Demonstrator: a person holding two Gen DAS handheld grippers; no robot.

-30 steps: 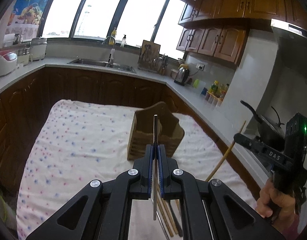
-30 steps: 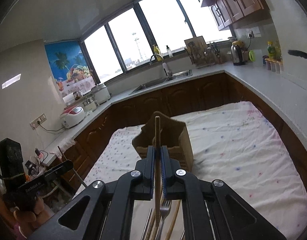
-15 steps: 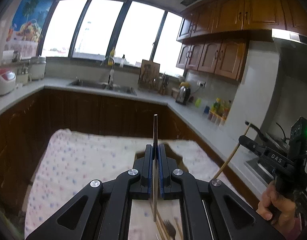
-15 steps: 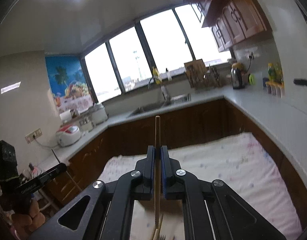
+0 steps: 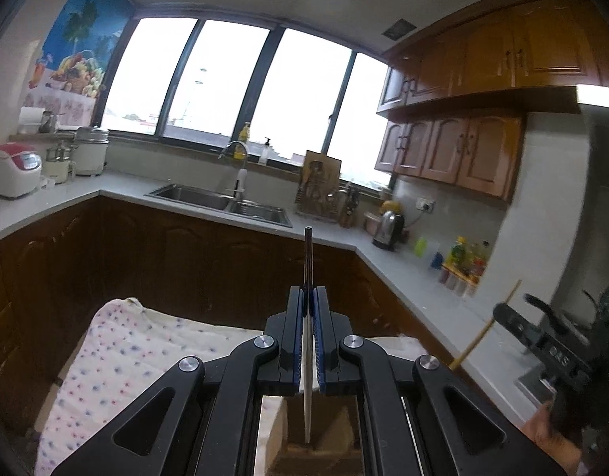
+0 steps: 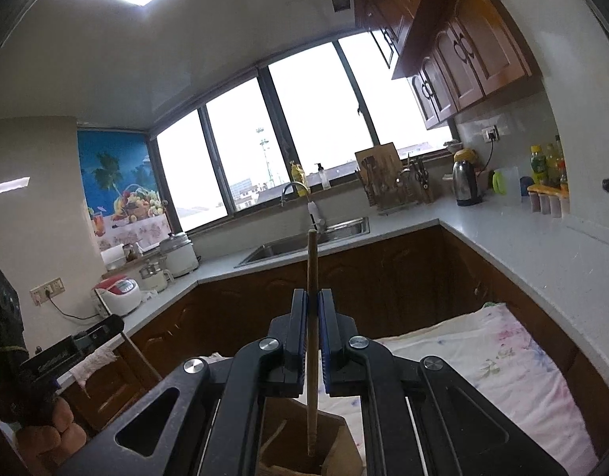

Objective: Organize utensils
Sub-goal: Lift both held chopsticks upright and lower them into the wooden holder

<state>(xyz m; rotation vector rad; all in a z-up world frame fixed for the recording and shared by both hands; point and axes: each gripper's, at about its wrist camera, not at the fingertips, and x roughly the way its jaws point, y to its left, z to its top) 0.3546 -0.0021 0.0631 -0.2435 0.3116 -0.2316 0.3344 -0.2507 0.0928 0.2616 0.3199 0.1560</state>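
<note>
My left gripper (image 5: 308,292) is shut on a thin flat metal utensil (image 5: 307,254) held upright; its lower end hangs just over the wooden utensil holder (image 5: 320,442). My right gripper (image 6: 313,297) is shut on a wooden chopstick (image 6: 311,261), also upright, with its lower tip at the mouth of the wooden holder (image 6: 332,442). Each wrist view shows the other gripper to the side: the right gripper (image 5: 506,317) with its chopstick (image 5: 485,331), and the left gripper (image 6: 106,327) in a hand. The holder stands on the floral-cloth table (image 5: 118,357).
A grey L-shaped counter (image 5: 387,265) with dark cabinets wraps round the table. On it are a sink (image 5: 221,198), a kettle (image 5: 387,228), a knife rack (image 5: 318,182), bottles (image 5: 463,261) and rice cookers (image 5: 12,168). Cloth (image 6: 494,361) extends right of the holder.
Both grippers have travelled forward over the table with their utensils still gripped. The holder, ahead of them before, now lies right beneath them. The loose utensils on the cloth have left view.
</note>
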